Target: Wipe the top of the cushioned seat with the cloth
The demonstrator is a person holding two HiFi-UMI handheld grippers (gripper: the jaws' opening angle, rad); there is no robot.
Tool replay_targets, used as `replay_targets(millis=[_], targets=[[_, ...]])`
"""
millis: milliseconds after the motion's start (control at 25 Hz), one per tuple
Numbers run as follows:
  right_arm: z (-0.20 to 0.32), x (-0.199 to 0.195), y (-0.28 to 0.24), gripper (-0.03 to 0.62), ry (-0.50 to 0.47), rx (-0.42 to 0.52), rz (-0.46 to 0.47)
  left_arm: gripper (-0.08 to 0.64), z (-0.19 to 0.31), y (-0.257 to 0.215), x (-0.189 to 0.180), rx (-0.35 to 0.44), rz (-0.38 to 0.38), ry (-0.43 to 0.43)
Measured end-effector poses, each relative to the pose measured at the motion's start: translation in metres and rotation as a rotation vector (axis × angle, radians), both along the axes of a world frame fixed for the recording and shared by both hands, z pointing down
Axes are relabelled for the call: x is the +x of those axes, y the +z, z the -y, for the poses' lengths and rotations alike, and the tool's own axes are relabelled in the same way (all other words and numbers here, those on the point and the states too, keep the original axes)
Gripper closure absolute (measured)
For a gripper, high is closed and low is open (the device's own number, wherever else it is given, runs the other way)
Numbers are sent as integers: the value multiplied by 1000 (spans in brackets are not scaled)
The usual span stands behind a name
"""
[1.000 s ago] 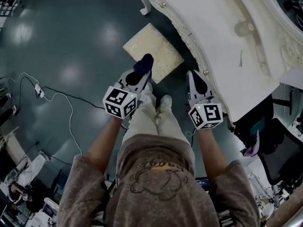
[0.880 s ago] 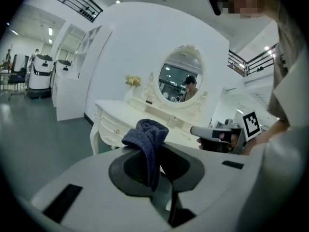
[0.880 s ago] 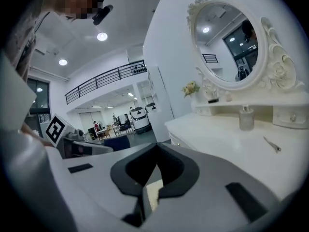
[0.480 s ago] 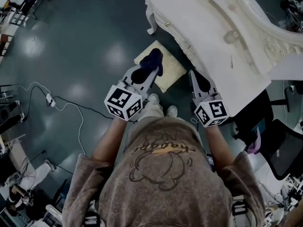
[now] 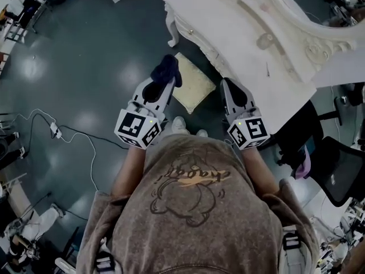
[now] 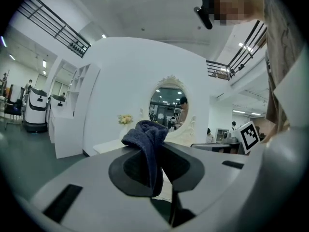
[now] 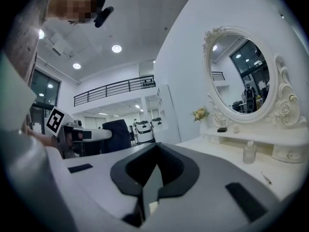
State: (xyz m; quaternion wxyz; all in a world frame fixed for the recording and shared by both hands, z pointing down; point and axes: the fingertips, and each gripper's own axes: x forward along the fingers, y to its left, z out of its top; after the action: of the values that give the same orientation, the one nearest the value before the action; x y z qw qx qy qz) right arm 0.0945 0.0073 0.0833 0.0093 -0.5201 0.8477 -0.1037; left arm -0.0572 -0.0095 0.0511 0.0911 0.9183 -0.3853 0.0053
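A dark blue terry cloth (image 5: pixel 167 69) is pinched in the left tongs (image 5: pixel 164 82), bunched above their tips. In the head view it overlaps the left edge of the cream square cushioned seat (image 5: pixel 194 88). The seat stands on the glossy dark green floor (image 5: pixel 85 56), just beside the ornate white dressing table (image 5: pixel 245 50). The right tongs (image 5: pixel 228 87) are pressed together near the table's front edge.

Overhead; both gripper views facing mirror (image 6: pixel 170 103)
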Motion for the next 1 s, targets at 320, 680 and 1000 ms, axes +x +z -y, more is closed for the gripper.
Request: replay_targets(millis=[320, 680, 1000], targets=[[-6, 8, 16, 592, -1, -5, -48, 499, 0, 32, -5, -41, 2, -23], [-11, 18, 30, 595, -4, -19, -62, 499, -13, 59, 10, -106, 8, -23], [-19, 16, 30, 597, -50, -22, -61, 499, -18, 54, 19, -103, 5, -21]])
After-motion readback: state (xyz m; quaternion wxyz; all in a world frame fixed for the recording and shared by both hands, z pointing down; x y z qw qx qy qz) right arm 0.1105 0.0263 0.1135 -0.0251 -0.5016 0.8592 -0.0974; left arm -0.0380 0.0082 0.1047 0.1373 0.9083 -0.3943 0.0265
